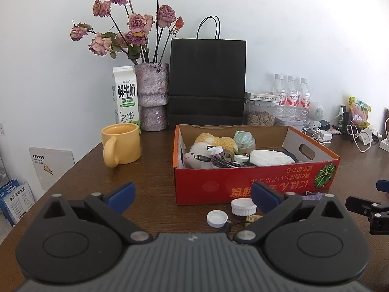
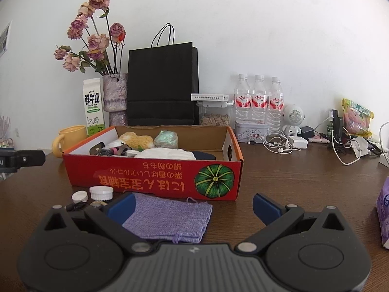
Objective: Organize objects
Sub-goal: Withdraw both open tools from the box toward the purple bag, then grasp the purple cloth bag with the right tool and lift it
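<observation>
Both tools sit low over the brown worktop, and neither has anything in it. The left hand-held gripper is spread wide, its blue pads either side of the lower middle of its view; the right hand-held gripper is just as wide.

What is left to tidy lies in front of the red box, which fills the centre of both views and already holds a plush toy, a cable and a white packet. Two white caps, a ridged cap and a smooth cap, sit just beside each other near the left tool's right pad, with a small dark cord and a little patterned square partly hidden behind that tool. A purple cloth pouch lies flat in the lower centre of the right view, its left edge under the right tool's left pad.

The caps look like the trouble to me. They are low and slick, so a pad coming down off-centre would likely flick one away or push it into its neighbour. The pouch is limp and flat; a pinch might only drag it, and its drawstring could snag. The two tools are close together as well, so reaching at once risks a knock. The yellow mug at left centre stands well apart.
</observation>
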Tool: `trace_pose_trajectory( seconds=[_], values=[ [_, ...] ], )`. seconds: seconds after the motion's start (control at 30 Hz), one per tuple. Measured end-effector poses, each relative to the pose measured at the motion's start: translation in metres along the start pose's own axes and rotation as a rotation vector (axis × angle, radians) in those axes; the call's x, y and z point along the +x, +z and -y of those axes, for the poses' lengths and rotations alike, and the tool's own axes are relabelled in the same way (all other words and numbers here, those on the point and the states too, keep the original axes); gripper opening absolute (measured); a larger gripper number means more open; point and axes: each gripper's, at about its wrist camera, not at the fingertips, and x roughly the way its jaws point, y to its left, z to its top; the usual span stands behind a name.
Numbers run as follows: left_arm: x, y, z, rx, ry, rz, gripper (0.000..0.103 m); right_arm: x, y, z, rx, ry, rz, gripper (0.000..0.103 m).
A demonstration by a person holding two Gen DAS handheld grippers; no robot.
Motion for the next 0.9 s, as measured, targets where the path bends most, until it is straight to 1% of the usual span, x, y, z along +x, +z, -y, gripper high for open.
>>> trace_pose_trajectory(
  seconds=[0.23,0.43,0.63,0.77,0.83,0.9],
  values=[
    [-0.005,-0.010,-0.011,0.001,0.017,-0.043,0.103,0.003,-0.012,-0.002,-0.019,0.013,-0.099,0.103],
    [-0.003,-0.016,-0.019,-0.012,0.038,-0.080,0.103,0.019,-0.010,-0.006,-0.039,0.041,-0.157,0.103],
    [-0.004,-0.019,-0.024,-0.014,0.057,-0.096,0.103,0.060,0.003,-0.017,-0.058,0.066,-0.226,0.103],
    [-0.003,-0.022,-0.028,-0.020,0.071,-0.110,0.103,0.093,0.007,-0.022,-0.036,0.085,-0.277,0.103],
    [-0.002,-0.023,-0.030,-0.019,0.079,-0.116,0.103,0.107,0.005,-0.025,-0.031,0.075,-0.314,0.103],
    [0.000,-0.023,-0.030,-0.017,0.087,-0.122,0.103,0.113,0.004,-0.026,-0.035,0.072,-0.308,0.103]
  ],
)
